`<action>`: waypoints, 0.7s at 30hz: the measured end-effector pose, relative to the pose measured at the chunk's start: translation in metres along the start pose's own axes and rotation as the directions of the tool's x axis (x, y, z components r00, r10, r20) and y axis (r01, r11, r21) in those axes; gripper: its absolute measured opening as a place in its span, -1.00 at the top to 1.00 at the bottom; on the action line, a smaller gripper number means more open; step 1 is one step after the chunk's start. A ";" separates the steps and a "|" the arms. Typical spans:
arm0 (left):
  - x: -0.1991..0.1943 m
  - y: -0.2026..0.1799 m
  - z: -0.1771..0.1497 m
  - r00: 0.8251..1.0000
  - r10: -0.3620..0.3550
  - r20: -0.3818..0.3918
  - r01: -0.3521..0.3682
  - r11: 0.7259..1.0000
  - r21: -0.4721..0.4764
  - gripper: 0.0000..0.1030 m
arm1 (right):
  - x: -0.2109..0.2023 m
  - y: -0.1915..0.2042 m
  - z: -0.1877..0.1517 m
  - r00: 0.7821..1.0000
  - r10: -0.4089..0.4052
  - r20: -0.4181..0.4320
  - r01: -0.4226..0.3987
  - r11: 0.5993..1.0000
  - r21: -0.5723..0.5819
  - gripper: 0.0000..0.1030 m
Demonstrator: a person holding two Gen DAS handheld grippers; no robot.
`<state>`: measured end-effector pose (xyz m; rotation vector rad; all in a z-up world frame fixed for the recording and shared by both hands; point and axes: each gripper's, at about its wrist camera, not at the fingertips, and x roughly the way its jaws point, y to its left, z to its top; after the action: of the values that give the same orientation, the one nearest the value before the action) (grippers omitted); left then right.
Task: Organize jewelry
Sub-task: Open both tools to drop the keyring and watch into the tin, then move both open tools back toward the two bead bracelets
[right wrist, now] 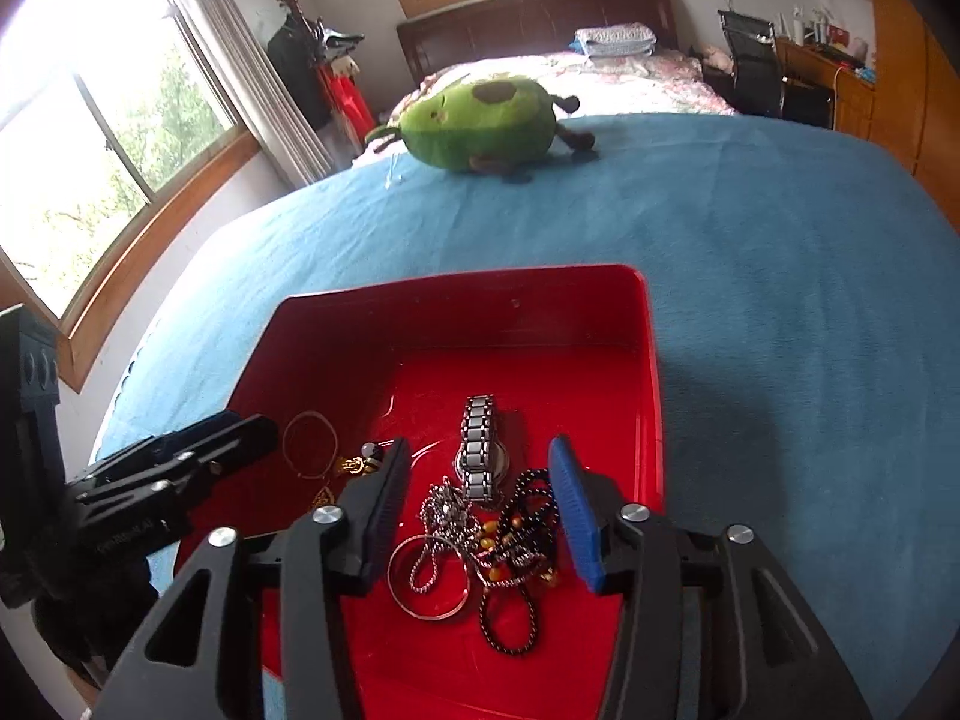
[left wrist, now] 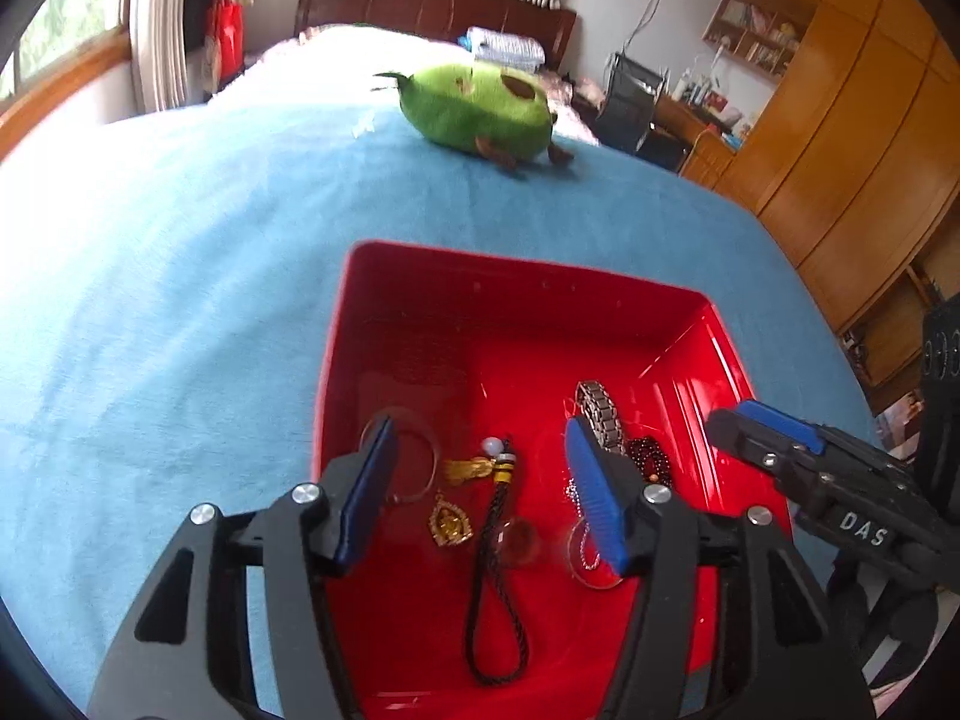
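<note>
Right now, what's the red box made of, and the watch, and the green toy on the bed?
Red box: likely hard plastic, glossy, since its smooth walls reflect light.
Watch: looks like metal, polished silver links with dark stripes that shine.
Green toy: soft plush fabric, fuzzy and matte, with no shine at all.

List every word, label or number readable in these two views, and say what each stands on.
"DAS": white letters on the black body of the right gripper, seen in the left wrist view.
Embossed lettering on the black body of the left gripper, in the right wrist view: too faint and blurred to read.
Watch face in the red tray: too small to read.
Shelf items beyond the bed: too small to read.
</note>
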<state>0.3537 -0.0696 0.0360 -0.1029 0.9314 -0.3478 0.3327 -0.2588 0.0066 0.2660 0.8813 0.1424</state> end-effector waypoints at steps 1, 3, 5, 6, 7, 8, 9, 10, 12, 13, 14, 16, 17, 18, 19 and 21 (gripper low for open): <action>-0.008 -0.002 -0.003 1.000 0.007 0.017 -0.007 1.000 0.013 -0.23 | -0.006 0.000 -0.002 1.000 0.000 0.011 0.000 1.000 -0.001 -0.01; -0.023 -0.004 -0.010 0.999 0.019 0.041 -0.020 0.999 0.035 -0.25 | -0.019 -0.001 -0.006 0.999 0.002 0.032 -0.002 1.000 -0.001 -0.04; -0.034 -0.007 -0.017 0.998 0.027 0.052 -0.030 0.998 0.048 -0.33 | -0.027 -0.001 -0.012 0.999 -0.005 0.042 0.006 1.000 -0.004 -0.10; -0.038 -0.007 -0.021 0.998 0.031 0.059 -0.034 0.998 0.050 -0.34 | -0.030 0.000 -0.015 0.999 -0.006 0.046 0.007 1.000 -0.008 -0.15; -0.045 -0.007 -0.027 0.997 0.037 0.066 -0.040 0.998 0.052 -0.39 | -0.034 0.002 -0.020 0.999 -0.007 0.045 0.007 1.000 -0.016 -0.23; -0.049 -0.008 -0.031 0.997 0.041 0.070 -0.045 0.998 0.055 -0.47 | -0.035 0.003 -0.022 0.999 -0.007 0.043 0.008 1.000 -0.022 -0.27; -0.053 -0.008 -0.034 0.996 0.044 0.074 -0.048 0.997 0.055 -0.50 | -0.037 0.005 -0.025 0.999 -0.004 0.041 0.005 1.000 -0.028 -0.29; -0.059 -0.009 -0.040 0.995 0.052 0.085 -0.057 0.997 0.057 -0.54 | -0.041 0.007 -0.029 0.999 0.000 0.041 0.001 0.999 -0.033 -0.29; -0.068 -0.012 -0.051 0.992 0.072 0.102 -0.079 0.995 0.068 -0.64 | -0.049 0.010 -0.037 0.999 0.008 0.044 -0.006 0.999 -0.043 -0.35; -0.074 -0.015 -0.058 0.991 0.081 0.110 -0.090 0.993 0.076 -0.69 | -0.052 0.012 -0.041 0.999 0.011 0.045 -0.008 0.999 -0.049 -0.44; -0.078 -0.016 -0.064 0.990 0.086 0.115 -0.096 0.992 0.080 -0.70 | -0.057 0.015 -0.046 0.999 0.013 0.048 -0.011 0.998 -0.058 -0.48; -0.085 -0.019 -0.075 0.988 0.095 0.121 -0.107 0.990 0.091 -0.74 | -0.065 0.018 -0.055 0.999 0.007 0.049 -0.004 0.997 -0.073 -0.61; -0.089 -0.020 -0.081 0.987 0.103 0.123 -0.115 0.989 0.095 -0.75 | -0.068 0.021 -0.061 0.999 0.004 0.047 0.000 0.997 -0.081 -0.65; -0.093 -0.020 -0.087 0.986 0.112 0.123 -0.124 0.988 0.094 -0.76 | -0.071 0.022 -0.065 0.999 0.005 0.046 -0.001 0.996 -0.085 -0.72; -0.095 -0.019 -0.091 0.985 0.118 0.122 -0.130 0.987 0.093 -0.76 | -0.074 0.024 -0.069 0.999 0.009 0.044 -0.005 0.996 -0.089 -0.76; -0.102 -0.020 -0.100 0.984 0.127 0.125 -0.139 0.986 0.092 -0.76 | -0.078 0.025 -0.079 0.999 0.015 0.040 -0.011 0.995 -0.094 -0.82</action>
<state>0.2131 -0.0478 0.0590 0.0313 0.7970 -0.2610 0.2223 -0.2391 0.0239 0.1861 0.8301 0.1894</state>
